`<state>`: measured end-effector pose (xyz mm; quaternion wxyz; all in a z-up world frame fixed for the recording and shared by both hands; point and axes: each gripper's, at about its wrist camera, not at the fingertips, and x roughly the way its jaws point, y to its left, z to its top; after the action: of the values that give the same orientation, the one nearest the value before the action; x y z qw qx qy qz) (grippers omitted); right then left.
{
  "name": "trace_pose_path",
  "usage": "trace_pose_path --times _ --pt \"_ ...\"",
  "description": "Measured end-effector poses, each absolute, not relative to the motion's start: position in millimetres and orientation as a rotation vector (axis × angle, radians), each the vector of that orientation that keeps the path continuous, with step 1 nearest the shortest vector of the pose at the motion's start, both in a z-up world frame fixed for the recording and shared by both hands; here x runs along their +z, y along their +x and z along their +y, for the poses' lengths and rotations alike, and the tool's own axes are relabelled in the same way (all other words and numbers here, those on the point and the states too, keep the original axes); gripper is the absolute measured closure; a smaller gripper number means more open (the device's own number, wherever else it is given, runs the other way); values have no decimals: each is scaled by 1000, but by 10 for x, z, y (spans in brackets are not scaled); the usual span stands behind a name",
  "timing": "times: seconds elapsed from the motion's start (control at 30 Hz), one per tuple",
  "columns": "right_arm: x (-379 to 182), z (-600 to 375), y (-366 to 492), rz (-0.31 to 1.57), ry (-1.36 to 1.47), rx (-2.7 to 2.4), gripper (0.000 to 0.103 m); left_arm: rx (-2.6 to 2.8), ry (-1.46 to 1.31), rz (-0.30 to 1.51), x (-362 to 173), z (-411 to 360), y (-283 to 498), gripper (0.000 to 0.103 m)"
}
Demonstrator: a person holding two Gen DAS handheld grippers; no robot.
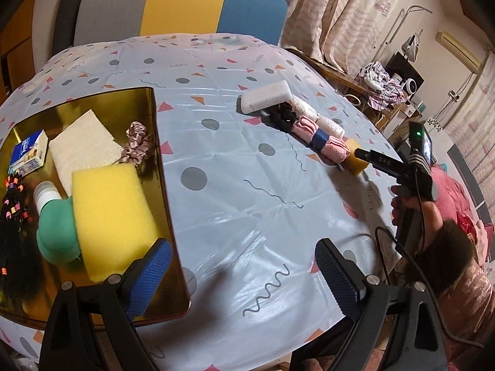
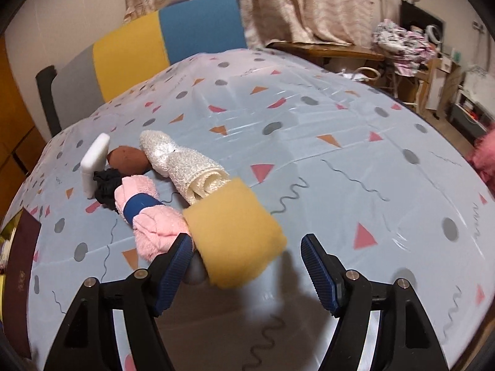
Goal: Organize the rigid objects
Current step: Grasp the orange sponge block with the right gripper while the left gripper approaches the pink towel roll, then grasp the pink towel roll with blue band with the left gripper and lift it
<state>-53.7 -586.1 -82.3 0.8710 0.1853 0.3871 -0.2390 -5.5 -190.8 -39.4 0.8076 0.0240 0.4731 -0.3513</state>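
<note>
My left gripper (image 1: 244, 266) is open and empty, hovering at the right edge of the gold tray (image 1: 153, 117). The tray holds a yellow sponge (image 1: 114, 216), a teal bottle (image 1: 55, 235), a cream cloth (image 1: 83, 148), a pink scrunchie (image 1: 137, 142) and a small blue box (image 1: 29, 153). My right gripper (image 2: 246, 256) is open, with an orange-yellow sponge (image 2: 235, 228) between its fingers; it also shows in the left wrist view (image 1: 362, 154). Behind it lie a pink towel roll (image 2: 145, 210), a cream cloth roll (image 2: 185, 167), a white block (image 2: 94, 164), a black scrunchie (image 2: 106, 188) and a brown oval object (image 2: 128, 160).
The table has a patterned plastic cloth (image 1: 247, 185). A striped chair (image 1: 173, 6) stands at the far side. Black hair ties with coloured beads (image 1: 14, 210) lie at the tray's left. A dark red booklet (image 2: 18, 278) lies at the left in the right wrist view.
</note>
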Motion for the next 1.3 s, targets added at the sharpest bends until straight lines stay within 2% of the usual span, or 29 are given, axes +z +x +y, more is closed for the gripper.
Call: trace_pose_path --times 0.07,0.2,0.27,0.43,0.63,0.77,0.97,1.23,1.3 --pt "-889 -5866 -475 819 376 -474 26 -741 70 1004 -381 -1963 -50 7" --pt "-1037 -5861 -454 807 385 -499 26 -753 83 1001 -346 -2107 -34 7" --pt "-1097 -5900 -463 794 427 -497 38 -762 101 993 -326 -2224 -40 7" --pt "-1085 -5884 -495 766 441 -456 45 -821 140 997 -359 -2586 -50 7" --pt "-974 -5569 -622 730 386 -289 45 -821 174 1020 -494 -2943 25 7" --pt "-880 -5740 -756 659 401 -467 44 -814 152 1044 -548 -3158 139 7" --pt "-1075 -5931 -779 708 469 -605 44 -793 118 1044 -554 -3567 334 7" --pt "-1122 -5889 -821 700 450 -617 43 -759 224 976 -572 -4258 470 6" --pt "-1113 -5916 -822 693 456 -615 43 -755 246 967 -605 -4387 495 3"
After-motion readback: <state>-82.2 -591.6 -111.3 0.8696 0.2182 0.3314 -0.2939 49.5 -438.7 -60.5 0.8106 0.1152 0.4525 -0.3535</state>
